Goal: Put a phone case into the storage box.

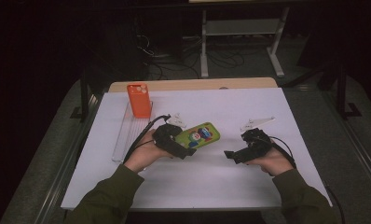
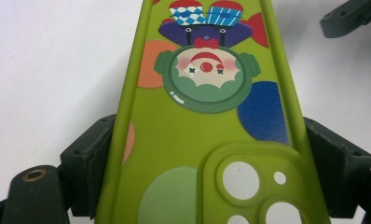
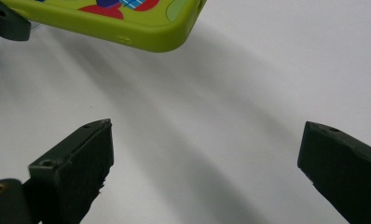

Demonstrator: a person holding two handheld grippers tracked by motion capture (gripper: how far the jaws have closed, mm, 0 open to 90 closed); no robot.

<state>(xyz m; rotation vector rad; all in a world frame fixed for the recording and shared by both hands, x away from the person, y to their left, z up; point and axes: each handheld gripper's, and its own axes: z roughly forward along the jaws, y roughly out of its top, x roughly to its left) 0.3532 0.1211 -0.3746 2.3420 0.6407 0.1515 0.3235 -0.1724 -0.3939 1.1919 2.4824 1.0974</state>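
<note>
A lime-green phone case with a clown picture and camera cutouts is held just above the white table. My left gripper is shut on its camera end. In the left gripper view both black jaws press the long sides of the green case, which runs away from the left gripper. My right gripper is to the right of the case, pointing left at it, open and apart from it. In the right gripper view the right gripper has bare table between its jaws, and a corner of the green case lies ahead.
An orange phone case stands upright at the back left, at the far end of a clear plastic tray. The white sheet covers the table, with dark floor and cables beyond. The right gripper's jaw shows in the left gripper view.
</note>
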